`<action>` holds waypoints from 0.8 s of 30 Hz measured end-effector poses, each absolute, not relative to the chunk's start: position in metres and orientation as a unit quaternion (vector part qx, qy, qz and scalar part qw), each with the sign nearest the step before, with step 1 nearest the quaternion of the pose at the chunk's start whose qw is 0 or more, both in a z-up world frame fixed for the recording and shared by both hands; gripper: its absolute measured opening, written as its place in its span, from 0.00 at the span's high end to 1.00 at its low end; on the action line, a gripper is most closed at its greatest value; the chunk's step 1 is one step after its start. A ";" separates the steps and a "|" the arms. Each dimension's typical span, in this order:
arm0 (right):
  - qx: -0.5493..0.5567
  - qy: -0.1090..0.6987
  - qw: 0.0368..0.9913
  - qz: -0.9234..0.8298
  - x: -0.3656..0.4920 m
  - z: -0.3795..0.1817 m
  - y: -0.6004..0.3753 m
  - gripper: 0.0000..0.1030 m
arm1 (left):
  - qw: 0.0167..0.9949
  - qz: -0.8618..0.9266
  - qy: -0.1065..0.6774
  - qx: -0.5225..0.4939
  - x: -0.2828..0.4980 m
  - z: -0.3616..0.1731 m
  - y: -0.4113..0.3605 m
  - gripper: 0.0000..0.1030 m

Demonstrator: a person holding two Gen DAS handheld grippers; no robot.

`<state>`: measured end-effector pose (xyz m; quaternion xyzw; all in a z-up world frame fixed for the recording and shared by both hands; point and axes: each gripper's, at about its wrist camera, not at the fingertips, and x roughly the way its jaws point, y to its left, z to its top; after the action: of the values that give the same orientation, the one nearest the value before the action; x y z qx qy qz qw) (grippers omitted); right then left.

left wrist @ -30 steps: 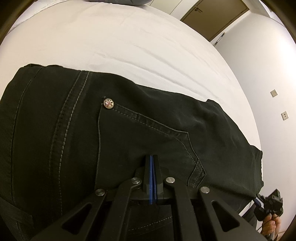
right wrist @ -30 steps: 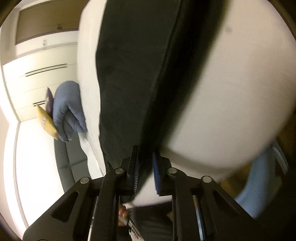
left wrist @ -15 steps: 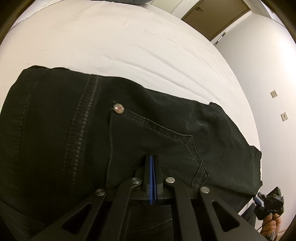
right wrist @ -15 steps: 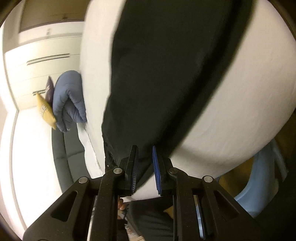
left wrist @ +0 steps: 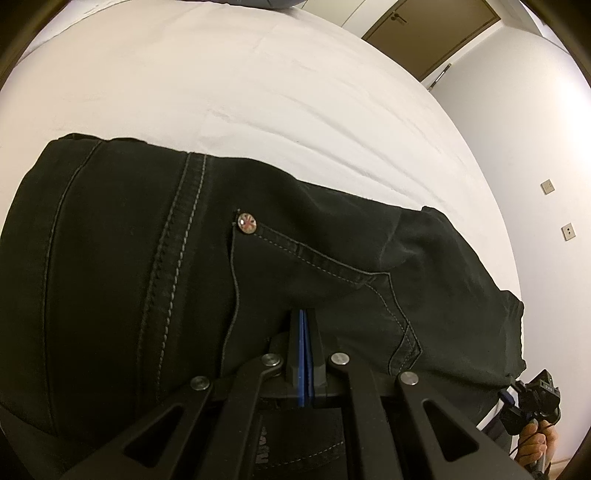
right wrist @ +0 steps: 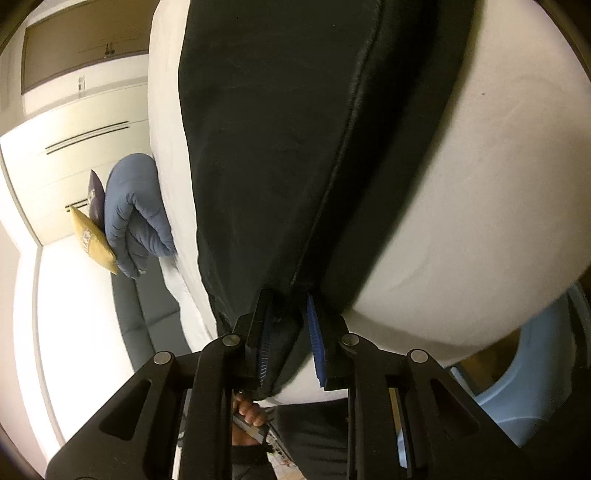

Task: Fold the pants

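Observation:
Black pants (left wrist: pixel 155 266) lie on a white bed (left wrist: pixel 258 92), back pocket and metal rivet (left wrist: pixel 247 223) facing up. My left gripper (left wrist: pixel 305 317) is shut at the waist end, its blue pads pressed together over the fabric near the pocket; I cannot tell if cloth is pinched. In the right wrist view the pants (right wrist: pixel 288 129) stretch away along the bed (right wrist: pixel 480 184). My right gripper (right wrist: pixel 288 317) is at the leg end, its jaws a little apart with the dark hem bunched between the blue pads. The right gripper also shows in the left wrist view (left wrist: pixel 532 402).
A blue folded duvet (right wrist: pixel 136 218) and a yellow cushion (right wrist: pixel 92 240) sit beyond the bed's far side. A brown door (left wrist: pixel 432 33) and wall switches (left wrist: pixel 546 186) are at the right. A pale blue tub (right wrist: pixel 535 387) stands by the bed's near edge.
The pants shifted right and down in the left view. The right gripper moved onto the leg hem, which now sits between its pads.

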<state>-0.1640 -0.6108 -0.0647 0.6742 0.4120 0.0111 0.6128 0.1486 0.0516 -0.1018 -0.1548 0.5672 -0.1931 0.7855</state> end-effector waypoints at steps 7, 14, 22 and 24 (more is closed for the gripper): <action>0.655 0.397 0.643 -0.016 -0.173 -0.056 -0.618 0.97 | 0.791 -0.189 0.567 -0.133 0.147 -0.098 0.047 0.94; 0.658 0.410 0.631 -0.025 -0.188 -0.065 -0.616 0.97 | 0.792 -0.184 0.567 -0.129 0.149 -0.097 0.049 0.94; 0.565 0.419 0.708 -0.063 -0.203 -0.009 -0.639 0.37 | 0.800 -0.172 0.560 -0.128 0.143 -0.095 0.048 0.95; 0.534 0.396 0.745 -0.055 -0.197 0.020 -0.650 0.37 | 0.806 -0.163 0.558 -0.110 0.140 -0.089 0.045 0.95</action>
<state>-0.1966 -0.6498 0.0201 0.5339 0.3959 -0.0547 0.7451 0.1400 0.0445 -0.0891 -0.1097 0.5584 -0.1626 0.8061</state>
